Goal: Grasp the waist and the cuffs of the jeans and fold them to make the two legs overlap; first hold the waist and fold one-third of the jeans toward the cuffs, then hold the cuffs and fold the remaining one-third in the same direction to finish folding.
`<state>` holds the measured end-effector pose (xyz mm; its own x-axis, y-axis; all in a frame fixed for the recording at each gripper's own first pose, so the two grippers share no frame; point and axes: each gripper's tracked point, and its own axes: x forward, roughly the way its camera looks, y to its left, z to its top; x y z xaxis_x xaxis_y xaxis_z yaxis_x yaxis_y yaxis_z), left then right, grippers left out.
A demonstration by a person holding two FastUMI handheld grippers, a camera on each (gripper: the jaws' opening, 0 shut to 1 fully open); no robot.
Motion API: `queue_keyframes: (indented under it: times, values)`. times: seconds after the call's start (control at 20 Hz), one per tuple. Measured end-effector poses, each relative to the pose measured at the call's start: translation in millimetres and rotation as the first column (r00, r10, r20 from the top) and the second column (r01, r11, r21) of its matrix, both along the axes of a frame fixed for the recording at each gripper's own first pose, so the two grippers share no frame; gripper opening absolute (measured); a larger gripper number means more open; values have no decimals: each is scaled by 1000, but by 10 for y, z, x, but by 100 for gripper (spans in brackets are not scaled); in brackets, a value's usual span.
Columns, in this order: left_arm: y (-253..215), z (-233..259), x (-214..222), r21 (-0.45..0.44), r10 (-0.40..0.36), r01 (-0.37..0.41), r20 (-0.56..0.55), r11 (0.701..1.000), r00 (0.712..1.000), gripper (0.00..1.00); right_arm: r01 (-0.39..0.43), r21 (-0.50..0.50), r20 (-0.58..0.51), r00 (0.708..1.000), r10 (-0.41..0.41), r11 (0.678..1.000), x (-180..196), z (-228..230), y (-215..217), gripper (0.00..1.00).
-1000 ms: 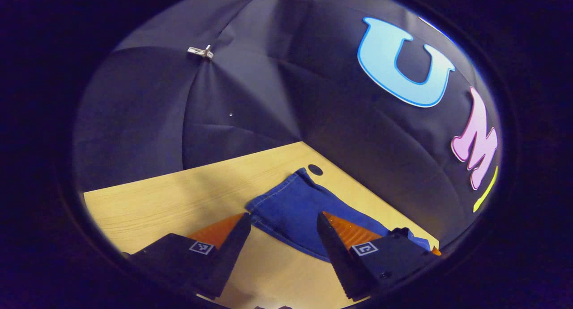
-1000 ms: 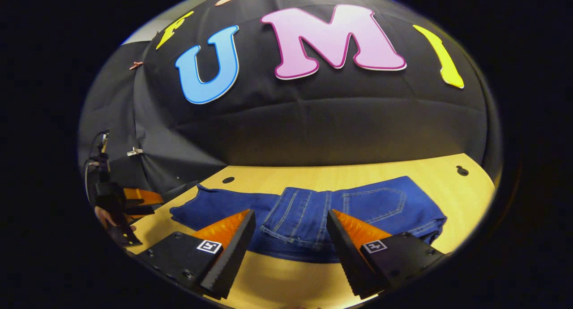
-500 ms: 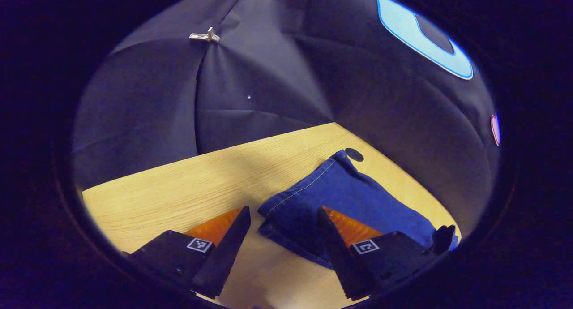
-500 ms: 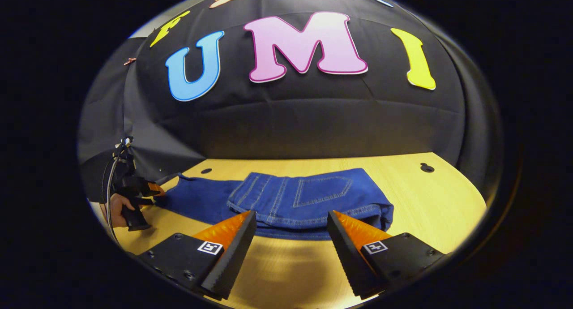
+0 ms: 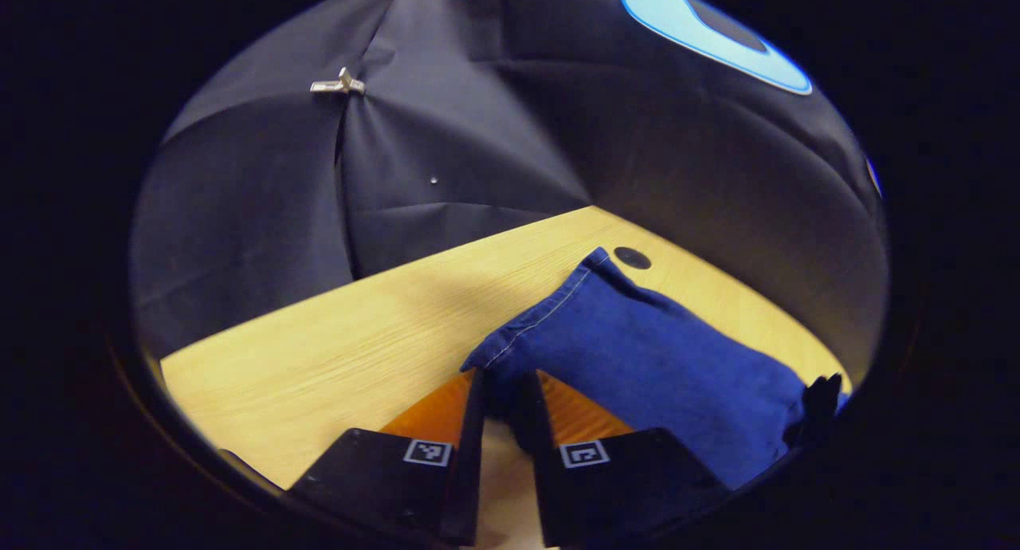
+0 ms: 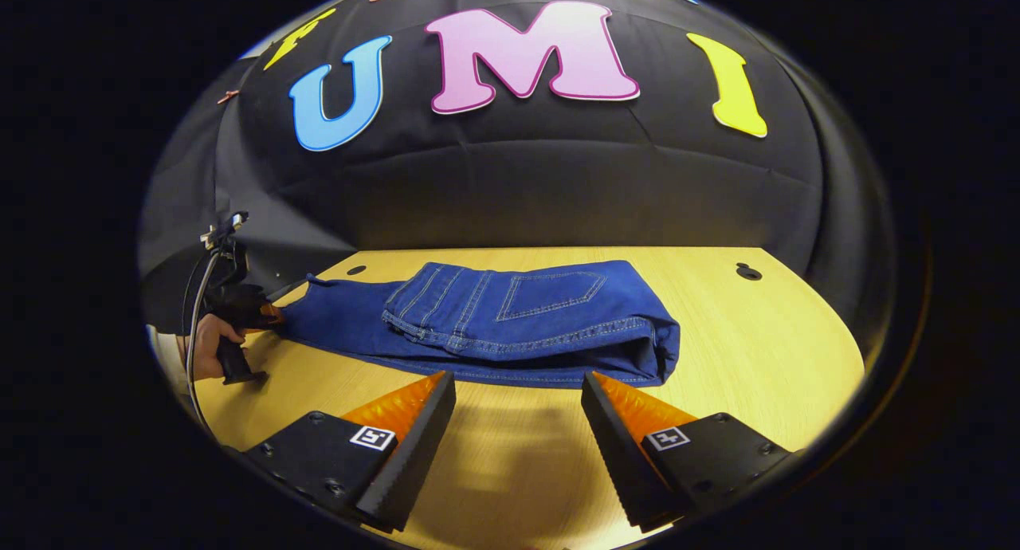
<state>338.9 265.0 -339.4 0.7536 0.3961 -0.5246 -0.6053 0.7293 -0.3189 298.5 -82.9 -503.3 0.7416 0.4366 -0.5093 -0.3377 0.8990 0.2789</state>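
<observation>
Currently the left gripper [image 5: 502,390] pinches the cuffs [image 5: 498,367] of the jeans [image 6: 510,315], which lie waist-folded along the table's [image 6: 765,351] back edge, while the right gripper [image 6: 516,398] hangs wide apart over bare wood.

The right hand-held gripper [image 6: 514,390] hangs open low at 6 o'clock over bare wood, its two orange-faced fingers [image 6: 414,410] wide apart with nothing between them. Just beyond, toward 12 o'clock, the jeans [image 6: 510,319] lie on the tabletop [image 6: 757,343], the waist part with its back pocket folded over the legs. At 9 o'clock a hand [image 6: 203,347] holds the left hand-held gripper [image 6: 267,315] at the cuffs [image 6: 307,311]. A dark hole [image 6: 747,272] marks the wood at 2 o'clock.
</observation>
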Motion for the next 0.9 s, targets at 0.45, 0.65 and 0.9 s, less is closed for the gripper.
queue_keyframes:
  times: [0.45, 0.65, 0.9]
  values:
    - [-47, 420, 58, -118, -46, 73, 218, 990, 975, 7, 54, -16, 60, 997, -53, 998, 188, 178, -271, 98]
    - [-440, 1242, 95, -6, -163, 176, 338, 984, 927, 6, 97, -40, 82, 992, -94, 994, 255, 237, -560, 98]
    - [-1542, 2319, 176, 75, -333, 340, 481, 937, 811, 6, 168, -54, 90, 983, -162, 984, 294, 311, -936, 98]
